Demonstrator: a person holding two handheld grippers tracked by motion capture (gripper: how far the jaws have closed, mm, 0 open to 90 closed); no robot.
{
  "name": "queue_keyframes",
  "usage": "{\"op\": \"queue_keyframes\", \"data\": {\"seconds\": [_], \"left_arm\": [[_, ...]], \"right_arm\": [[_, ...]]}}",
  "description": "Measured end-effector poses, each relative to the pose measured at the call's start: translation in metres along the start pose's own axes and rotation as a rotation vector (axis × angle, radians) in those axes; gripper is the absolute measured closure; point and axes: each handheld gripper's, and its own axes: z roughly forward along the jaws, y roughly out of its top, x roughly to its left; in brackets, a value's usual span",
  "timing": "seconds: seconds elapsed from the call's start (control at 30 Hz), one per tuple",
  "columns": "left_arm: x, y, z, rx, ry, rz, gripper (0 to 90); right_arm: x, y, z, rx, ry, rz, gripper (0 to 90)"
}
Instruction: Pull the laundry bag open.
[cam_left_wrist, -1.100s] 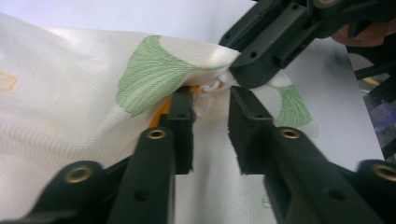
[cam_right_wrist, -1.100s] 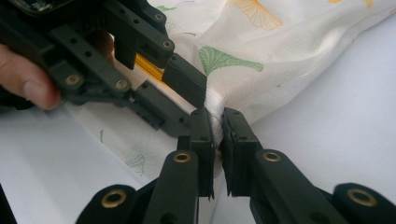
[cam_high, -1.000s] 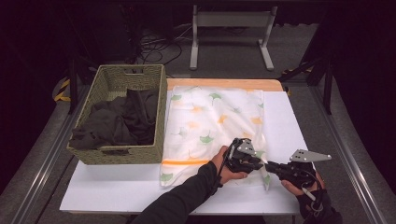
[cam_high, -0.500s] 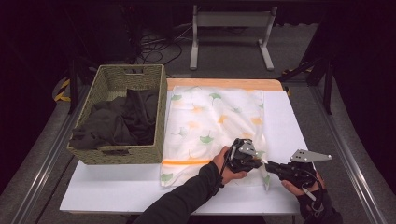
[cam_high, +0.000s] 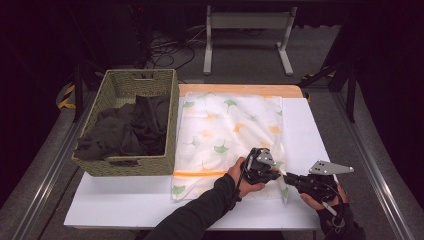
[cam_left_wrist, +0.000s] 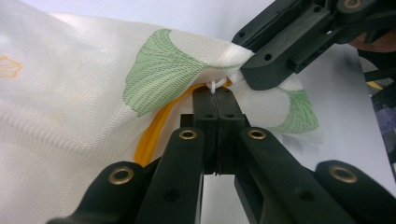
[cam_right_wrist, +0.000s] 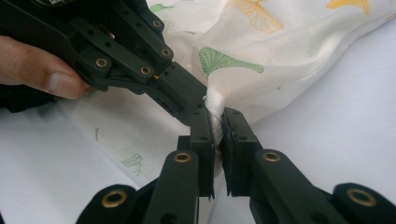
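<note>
The mesh laundry bag (cam_high: 230, 132) lies flat on the white table (cam_high: 125, 202), beside the wicker basket (cam_high: 131, 120). Both grippers pinch its near right corner: the left gripper (cam_left_wrist: 215, 95), fingers newly closed since a second ago, on the white zipper pull (cam_left_wrist: 213, 86); the right gripper (cam_right_wrist: 215, 123) clamps bunched fabric.

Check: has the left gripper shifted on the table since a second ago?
No. In the high view the left gripper sits at the same spot at the mesh bag's near right corner, just as far from the basket. Its jaws have just closed on the bag's zipper pull.
</note>
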Motion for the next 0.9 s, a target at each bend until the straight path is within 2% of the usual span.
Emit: {"op": "queue_keyframes", "data": {"seconds": [0.2,0.33,0.43,0.5,0.63,0.67,0.77,0.9], "left_arm": [[0.004,-0.001,0.000,0.007,0.031,-0.044,90.0],[0.007,0.001,-0.003,0.017,0.053,-0.035,90.0],[0.013,0.002,-0.005,0.038,0.078,-0.034,90.0],[0.016,0.002,-0.006,0.031,0.074,-0.048,90.0],[0.027,-0.002,-0.008,0.074,0.093,-0.066,90.0],[0.030,-0.003,-0.008,0.069,0.095,-0.086,90.0],[0.036,-0.006,-0.012,0.073,0.094,-0.106,90.0],[0.037,-0.009,-0.020,0.098,0.110,-0.104,90.0]], "right_arm": [[0.002,0.000,0.002,-0.010,-0.022,-0.014,84.2],[0.002,0.002,0.005,-0.017,-0.034,-0.025,84.3],[0.002,0.005,0.008,-0.014,-0.050,-0.036,84.4],[0.001,0.007,0.009,-0.014,-0.057,-0.038,84.5],[-0.005,0.014,0.017,-0.004,-0.080,-0.032,84.7],[-0.007,0.014,0.018,0.000,-0.084,-0.034,84.7],[-0.013,0.017,0.019,-0.004,-0.104,-0.024,84.7],[-0.021,0.017,0.021,0.005,-0.123,-0.007,84.8]]}}
